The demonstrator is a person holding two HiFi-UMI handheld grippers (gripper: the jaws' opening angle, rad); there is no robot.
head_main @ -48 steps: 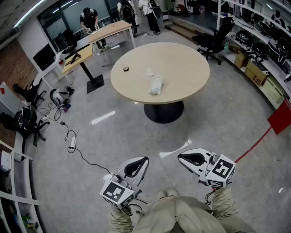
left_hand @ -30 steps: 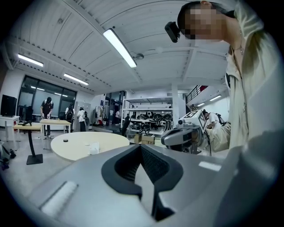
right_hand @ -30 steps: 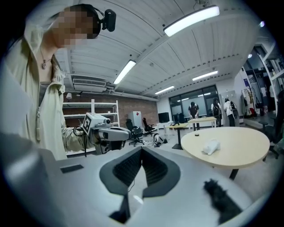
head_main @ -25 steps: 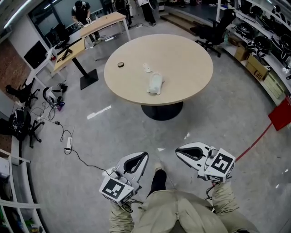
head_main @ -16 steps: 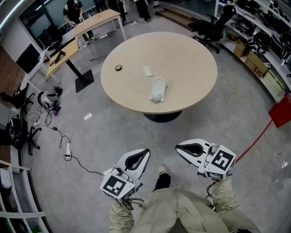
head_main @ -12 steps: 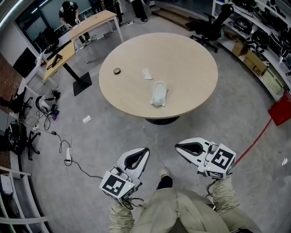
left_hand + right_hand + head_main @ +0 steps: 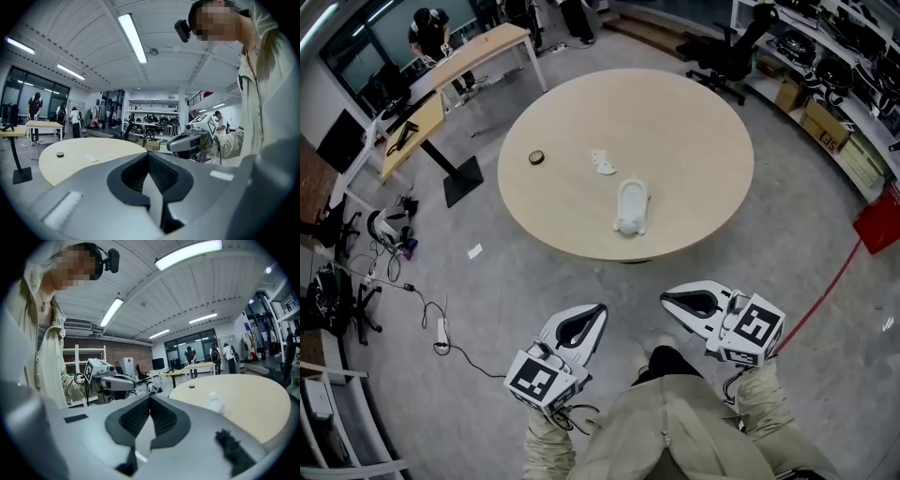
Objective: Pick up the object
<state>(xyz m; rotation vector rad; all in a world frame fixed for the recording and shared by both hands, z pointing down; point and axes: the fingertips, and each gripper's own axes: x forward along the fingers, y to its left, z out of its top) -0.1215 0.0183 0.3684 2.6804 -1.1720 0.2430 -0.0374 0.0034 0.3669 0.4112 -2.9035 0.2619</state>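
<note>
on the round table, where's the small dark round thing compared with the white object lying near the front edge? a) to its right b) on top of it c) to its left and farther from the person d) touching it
c: the head view shows the small dark round thing on the round table, up and left of the white object, clearly apart from it.

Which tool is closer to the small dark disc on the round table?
Left. The left tool is short of the table, with the dark disc ahead and slightly left; the right tool sits farther right.
</note>
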